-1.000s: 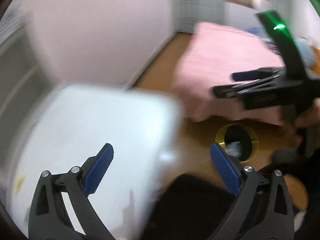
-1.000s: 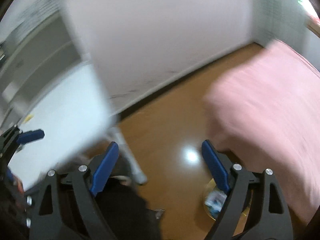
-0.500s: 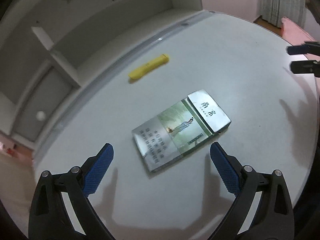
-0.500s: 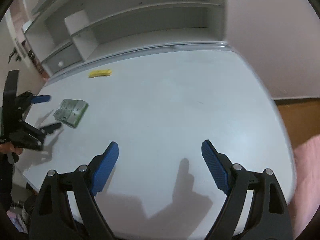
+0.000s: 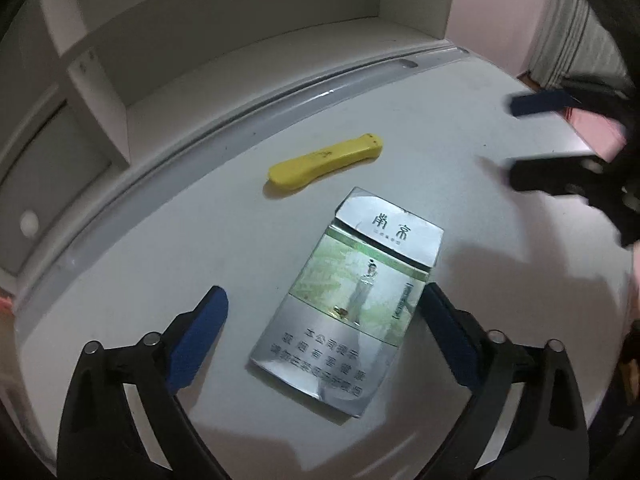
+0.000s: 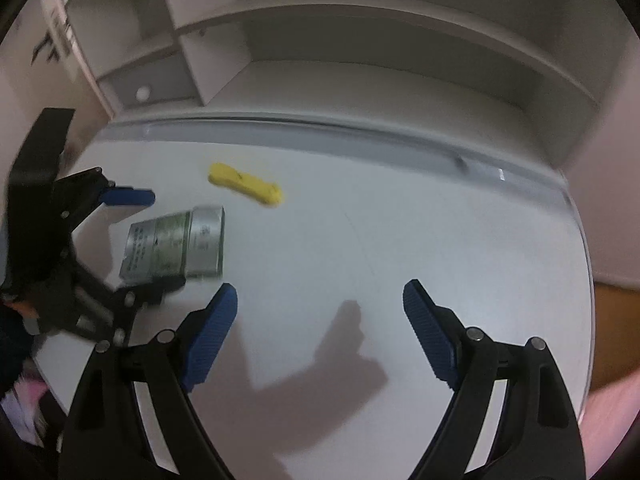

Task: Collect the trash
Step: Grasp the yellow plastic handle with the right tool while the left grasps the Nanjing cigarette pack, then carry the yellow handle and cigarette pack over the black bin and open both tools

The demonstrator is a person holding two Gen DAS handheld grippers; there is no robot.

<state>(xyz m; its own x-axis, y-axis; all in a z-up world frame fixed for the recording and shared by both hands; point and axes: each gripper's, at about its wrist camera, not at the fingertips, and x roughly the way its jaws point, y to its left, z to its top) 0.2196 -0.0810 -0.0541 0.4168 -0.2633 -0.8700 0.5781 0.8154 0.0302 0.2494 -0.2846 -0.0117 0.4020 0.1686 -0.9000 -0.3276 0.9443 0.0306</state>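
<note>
Left gripper (image 5: 322, 338) is held over the white table (image 5: 472, 128), fingers apart and just narrowed a little; nothing is gripped. The cigarette pack (image 5: 352, 300) lies flat on the table between the 2 blue pads, its lower half inside the gap; whether the right-hand pad touches its edge cannot be told. A yellow lighter (image 5: 326, 160) lies just beyond the pack, apart from it, near the table's back edge by the white shelf unit (image 5: 224, 36). Right gripper (image 6: 320, 328) is held over bare table, fingers wide apart and empty, with pack (image 6: 176, 244) and lighter (image 6: 246, 190) off to its left.
</note>
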